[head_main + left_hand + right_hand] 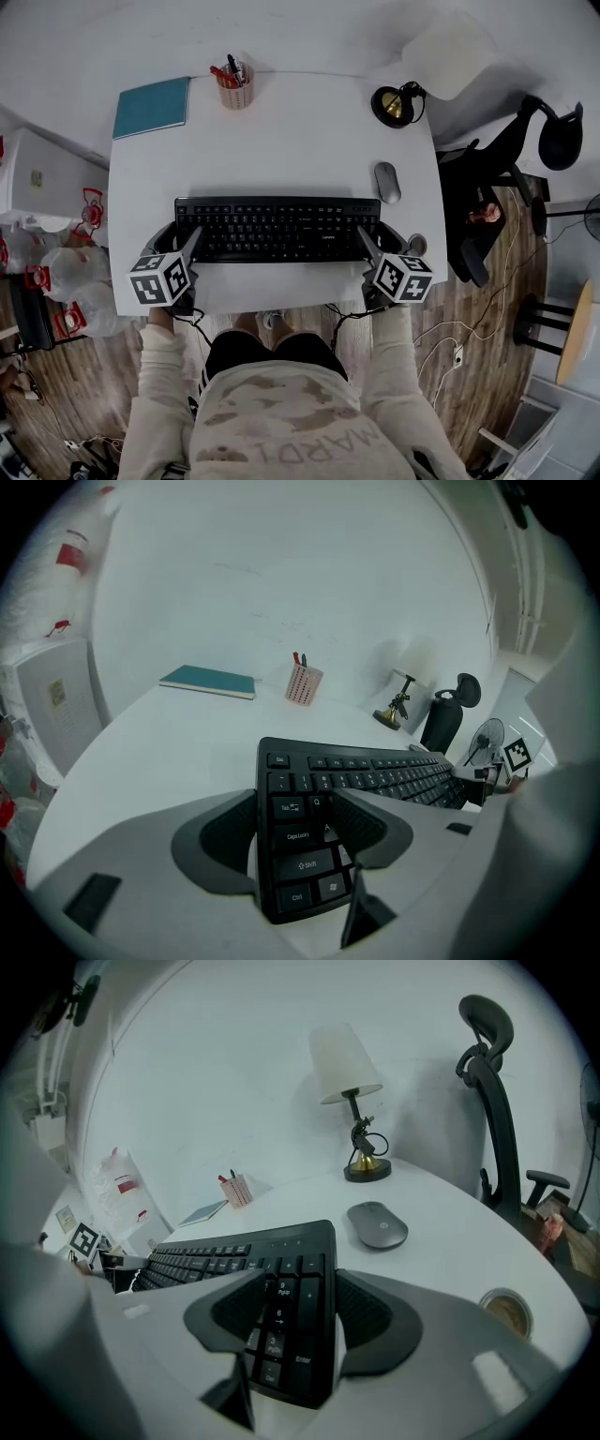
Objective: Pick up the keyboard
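1. Nearest the camera, seen from above, is a person's pale patterned sweatshirt [291,422]. The person is at the front edge of a white rectangular desk [281,131].
2. A black full-size plastic keyboard [278,228] lies across the desk's near half. Its long axis runs left to right, parallel with the desk's front edge, straight in front of the person.
3. The left gripper [293,803] reaches in over the desk's front edge, angled downward, at the keyboard's left end. Its two grey jaws stand wide and pinch that end. The outer dark pad [225,841] sits against the short end edge, and the inner jaw lies over the keys beside Q and A. Tab, Caps Lock, Shift and Ctrl show between them.
4. The right gripper [300,1283] mirrors this at the keyboard's right end. Its jaws also stand wide and close on the number pad: one against the short end edge, the other over the keys.
5. The keyboard spans from one gripper to the other, and each hand is equally near its own end. The lift likely needs both ends raised together, or the board will tip.
6. The keyboard is matt black, flat and low, with white key legends and rounded corners, and looks rigid. Whether it has left the desk cannot be told.
7. A grey oval mouse [387,182] sits on the desk's right side, behind the keyboard's right end and apart from it.
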Demonstrator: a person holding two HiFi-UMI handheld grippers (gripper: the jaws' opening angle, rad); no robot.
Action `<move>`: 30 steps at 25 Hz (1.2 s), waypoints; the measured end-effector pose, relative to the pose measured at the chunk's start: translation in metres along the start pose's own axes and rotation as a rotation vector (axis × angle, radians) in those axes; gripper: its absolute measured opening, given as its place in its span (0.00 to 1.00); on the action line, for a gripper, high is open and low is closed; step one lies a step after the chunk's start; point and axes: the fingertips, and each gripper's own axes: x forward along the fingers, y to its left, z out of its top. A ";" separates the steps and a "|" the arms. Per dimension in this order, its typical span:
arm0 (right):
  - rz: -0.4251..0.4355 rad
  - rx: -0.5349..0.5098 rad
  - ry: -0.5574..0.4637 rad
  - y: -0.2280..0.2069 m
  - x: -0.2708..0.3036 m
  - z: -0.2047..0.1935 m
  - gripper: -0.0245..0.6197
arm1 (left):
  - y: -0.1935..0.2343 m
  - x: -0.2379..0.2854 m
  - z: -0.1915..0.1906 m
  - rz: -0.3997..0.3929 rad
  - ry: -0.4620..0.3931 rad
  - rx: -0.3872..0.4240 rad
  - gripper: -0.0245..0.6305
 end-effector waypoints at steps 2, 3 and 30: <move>0.005 -0.010 -0.017 0.003 -0.003 0.007 0.42 | -0.002 -0.005 0.008 0.004 -0.026 0.009 0.44; 0.008 -0.014 -0.027 0.004 -0.004 0.011 0.42 | -0.003 -0.007 0.012 0.005 -0.040 0.014 0.44; 0.049 -0.127 -0.334 0.049 -0.065 0.134 0.43 | -0.043 -0.092 0.134 -0.004 -0.390 0.141 0.44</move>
